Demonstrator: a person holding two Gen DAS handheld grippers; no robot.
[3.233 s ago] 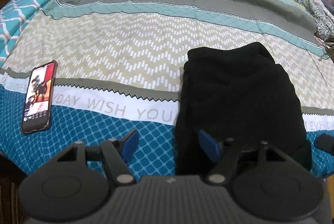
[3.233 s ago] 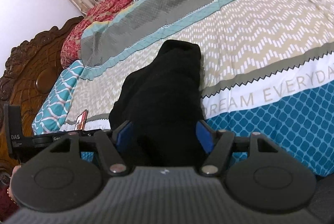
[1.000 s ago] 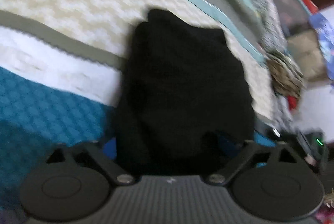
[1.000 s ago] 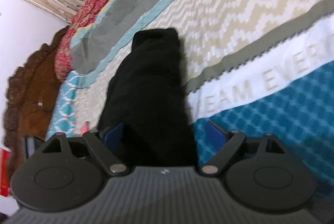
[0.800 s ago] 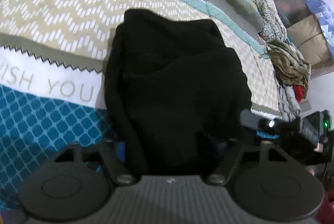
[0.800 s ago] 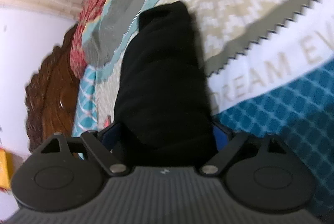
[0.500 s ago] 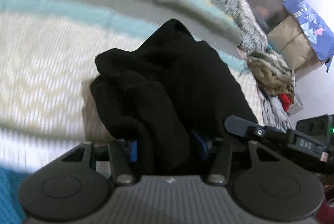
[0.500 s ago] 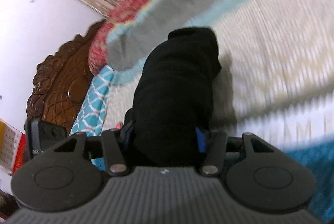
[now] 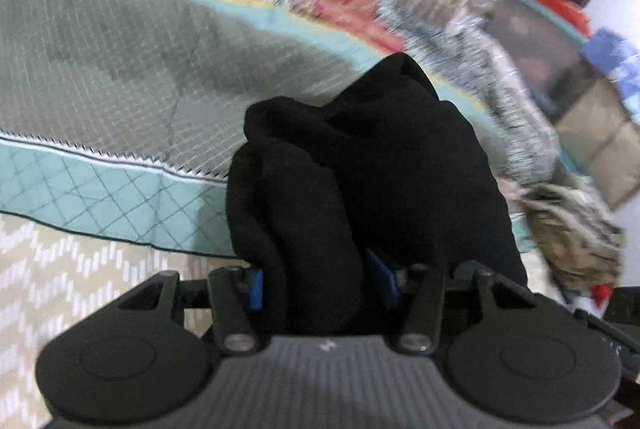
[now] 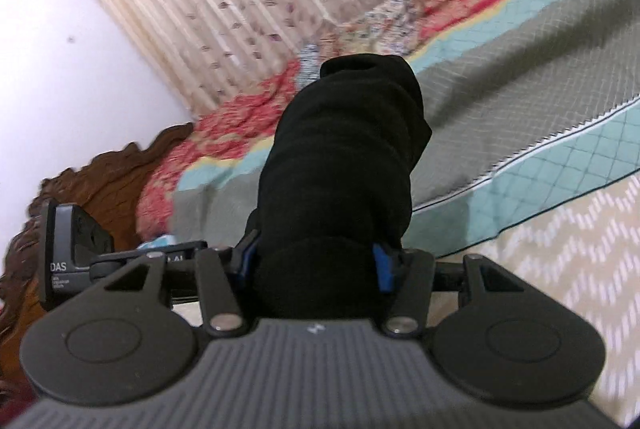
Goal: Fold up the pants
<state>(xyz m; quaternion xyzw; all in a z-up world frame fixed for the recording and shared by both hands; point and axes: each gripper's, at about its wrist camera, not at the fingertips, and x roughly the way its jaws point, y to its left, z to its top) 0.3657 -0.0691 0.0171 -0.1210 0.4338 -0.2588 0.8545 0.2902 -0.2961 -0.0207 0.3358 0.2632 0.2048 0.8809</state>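
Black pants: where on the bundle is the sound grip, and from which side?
The near edge of the black pants, approached from the bed's front, as both the left gripper and right gripper do: the folded layers bunch thickly there, filling the fingers.

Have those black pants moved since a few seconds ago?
Yes. The black pants left the blue printed band, lifted toward the grey stripe, clamped in both grippers.
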